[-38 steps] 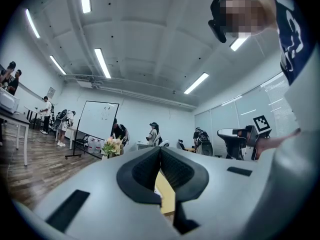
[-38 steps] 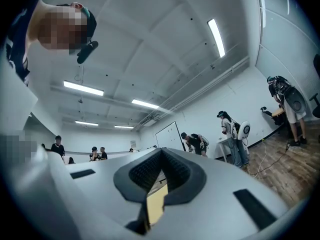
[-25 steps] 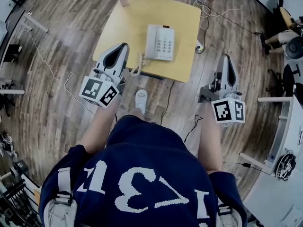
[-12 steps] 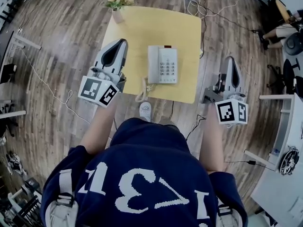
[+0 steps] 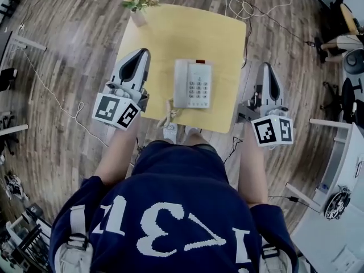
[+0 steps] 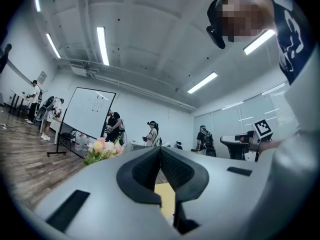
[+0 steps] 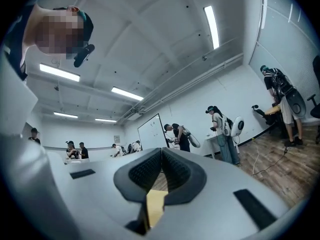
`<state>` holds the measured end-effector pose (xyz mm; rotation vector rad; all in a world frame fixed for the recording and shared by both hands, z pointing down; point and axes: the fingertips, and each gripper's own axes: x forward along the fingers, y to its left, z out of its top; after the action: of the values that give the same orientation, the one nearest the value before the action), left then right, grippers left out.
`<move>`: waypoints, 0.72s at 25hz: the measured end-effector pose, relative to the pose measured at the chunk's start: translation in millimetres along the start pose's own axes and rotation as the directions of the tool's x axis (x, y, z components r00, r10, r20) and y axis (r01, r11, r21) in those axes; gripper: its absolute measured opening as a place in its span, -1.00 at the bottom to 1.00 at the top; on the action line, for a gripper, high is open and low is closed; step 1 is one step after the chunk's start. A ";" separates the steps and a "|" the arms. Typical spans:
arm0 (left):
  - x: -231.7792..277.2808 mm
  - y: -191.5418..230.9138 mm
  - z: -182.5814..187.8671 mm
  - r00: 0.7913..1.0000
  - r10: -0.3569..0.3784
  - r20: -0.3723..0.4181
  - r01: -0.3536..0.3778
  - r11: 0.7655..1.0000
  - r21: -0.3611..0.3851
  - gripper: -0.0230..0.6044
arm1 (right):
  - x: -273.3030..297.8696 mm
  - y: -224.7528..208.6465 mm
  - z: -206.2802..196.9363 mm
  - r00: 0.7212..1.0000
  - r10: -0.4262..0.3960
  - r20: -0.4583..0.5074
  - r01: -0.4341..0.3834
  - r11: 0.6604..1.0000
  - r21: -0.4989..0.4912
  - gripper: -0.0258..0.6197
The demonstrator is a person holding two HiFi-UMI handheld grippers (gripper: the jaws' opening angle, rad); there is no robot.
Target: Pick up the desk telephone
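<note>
Item: desk telephone (image 5: 193,84), white, handset seated in the cradle on its left side, keypad on its right. Location: yellow counter (image 5: 187,36), on the half nearer the person, roughly central between the side edges

Attached: coiled cord (image 5: 169,114), running from the telephone's near left corner and hanging over the counter's near edge

Also on the counter: flower vase (image 5: 138,17) with pink and pale blooms, at the far left corner, well apart from the telephone. Bare surface between telephone and vase

Left claw (image 5: 140,54): jaws pressed together, nothing between them; it hangs over the counter's left edge, beside the telephone but apart from it

Right claw (image 5: 265,68): jaws pressed together, empty; it sits outside the counter's right edge, above the wooden floor (image 5: 68,67), apart from the telephone

Surroundings: loose cables (image 5: 250,7) on the floor past the far right corner; a white desk (image 5: 335,169) at the far right; a whiteboard (image 6: 90,114) and several standing people (image 6: 151,133) in the room beyond

Obstructions: none lying between either claw and the telephone
</note>
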<state>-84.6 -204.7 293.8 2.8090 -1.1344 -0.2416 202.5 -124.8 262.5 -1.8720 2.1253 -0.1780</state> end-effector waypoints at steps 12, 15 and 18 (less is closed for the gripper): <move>41.3 11.4 4.3 0.981 0.178 0.072 -0.177 0.984 -0.014 -0.88 | 93.2 -13.9 6.0 0.972 0.235 -0.028 -0.233 0.971 0.053 -0.83; 53.8 13.4 -2.3 0.983 0.171 0.071 -0.171 0.985 -0.008 -0.88 | 105.6 -17.8 -9.8 0.967 0.249 -0.056 -0.246 0.968 0.057 -0.83; 62.7 17.4 -15.0 0.987 0.154 0.041 -0.153 0.988 -0.021 -0.88 | 112.4 -20.9 -25.8 0.967 0.241 -0.085 -0.236 0.970 0.065 -0.83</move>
<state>-49.2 -260.4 304.4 2.6965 -1.3428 -0.2970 202.7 -241.2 276.8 -1.5895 2.3609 -0.2696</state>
